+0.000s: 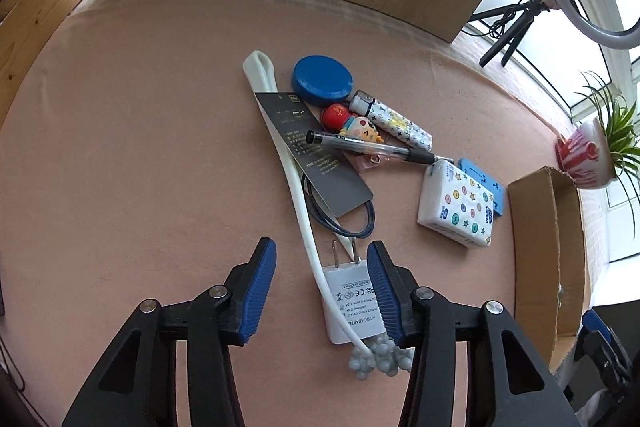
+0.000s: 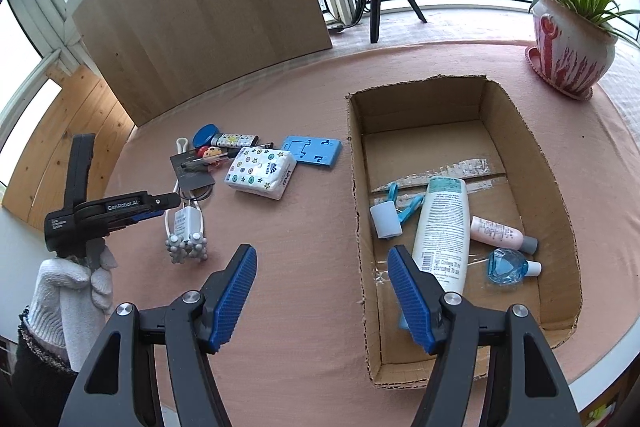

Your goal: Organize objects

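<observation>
We judge the job partly done. The cardboard box [image 2: 516,131] already holds a white bottle [image 2: 440,227], a pink bottle [image 2: 496,229], a blue flask [image 2: 506,265] and a cap [image 2: 385,221]. On the pink cloth [image 1: 140,147] remain a glossy charger [image 1: 352,301], a disc [image 1: 323,79], a pen [image 1: 372,146], a soft tissue pack [image 1: 456,209] and more. Our left gripper [image 1: 322,291] hangs over the charger, jaws apart. Our right gripper [image 2: 322,297] spans the box's near wall, jaws apart, empty.
</observation>
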The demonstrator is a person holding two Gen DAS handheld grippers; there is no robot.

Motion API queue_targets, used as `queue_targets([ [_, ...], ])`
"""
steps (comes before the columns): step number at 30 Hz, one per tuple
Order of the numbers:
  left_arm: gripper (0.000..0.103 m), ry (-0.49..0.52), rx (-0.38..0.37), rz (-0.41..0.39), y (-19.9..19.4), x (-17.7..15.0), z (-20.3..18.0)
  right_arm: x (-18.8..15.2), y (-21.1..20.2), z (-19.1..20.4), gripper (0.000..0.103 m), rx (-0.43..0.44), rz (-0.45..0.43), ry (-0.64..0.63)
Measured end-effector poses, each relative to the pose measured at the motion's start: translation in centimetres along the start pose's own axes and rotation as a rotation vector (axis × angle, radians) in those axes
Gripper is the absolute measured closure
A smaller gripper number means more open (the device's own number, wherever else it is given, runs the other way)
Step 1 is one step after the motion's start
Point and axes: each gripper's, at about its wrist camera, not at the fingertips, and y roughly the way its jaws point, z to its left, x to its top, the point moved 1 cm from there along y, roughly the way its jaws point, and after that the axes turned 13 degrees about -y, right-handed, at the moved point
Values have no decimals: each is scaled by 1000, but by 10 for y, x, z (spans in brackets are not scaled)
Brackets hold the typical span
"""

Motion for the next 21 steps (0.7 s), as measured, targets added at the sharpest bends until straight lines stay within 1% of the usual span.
queue_targets([
  [2,74,-6,1,6,4,0,4,-1,0,2,39,1,1,-1],
  [3,78,-8,-3,8,4,0,4,-1,0,3,39,0,3,-2],
  [4,86,-9,-6,12,5,0,6,-2,1,4,39,-1,5,-2],
  [5,90,-11,-7,13,6,0,7,-3,1,4,39,0,9,-1],
  [10,93,-8,-8,14,6,-7,14,-4,9,10,39,15,30,1],
  [16,98,-25,3,29,4,-28,36,0,22,27,39,36,53,-43],
  [18,98,-35,2,21,-1,-35,44,2,27,34,39,45,61,-61],
  [21,98,-32,22,4,-9,-43,52,5,37,45,39,59,75,-90],
])
